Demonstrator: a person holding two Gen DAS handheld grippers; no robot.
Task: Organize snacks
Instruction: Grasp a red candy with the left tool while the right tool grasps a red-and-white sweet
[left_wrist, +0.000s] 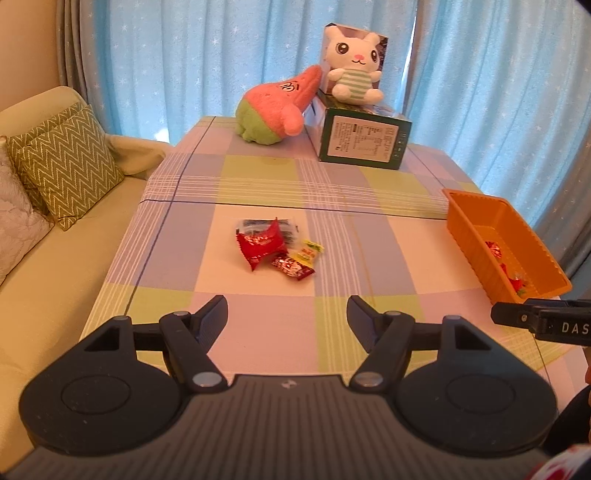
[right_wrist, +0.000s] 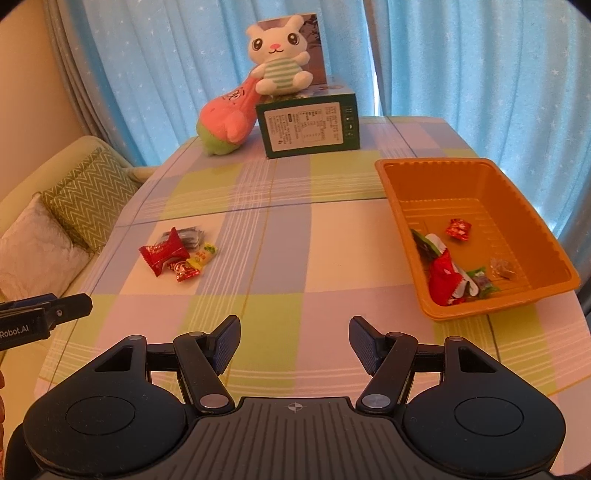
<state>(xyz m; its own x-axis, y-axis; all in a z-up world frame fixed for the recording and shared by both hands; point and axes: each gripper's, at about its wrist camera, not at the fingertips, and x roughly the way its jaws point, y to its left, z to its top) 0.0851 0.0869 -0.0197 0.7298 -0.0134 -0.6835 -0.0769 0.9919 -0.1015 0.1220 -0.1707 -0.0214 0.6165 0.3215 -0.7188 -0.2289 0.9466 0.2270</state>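
"Robot.AI" lettering on left claw (right_wrist: 55, 310)

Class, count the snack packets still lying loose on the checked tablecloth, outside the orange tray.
4, in one cluster: a large red packet, a dark clear-wrapped packet partly beneath it, a yellow packet and a small red-and-white packet. More may be hidden underneath.

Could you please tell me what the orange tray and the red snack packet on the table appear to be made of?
The orange tray looks like thin moulded plastic, semi-glossy: ribbed walls and a rolled rim. The red snack packet looks like shiny foil or plastic film: crimped, zigzag ends and bright glints. Which of the two I cannot tell.
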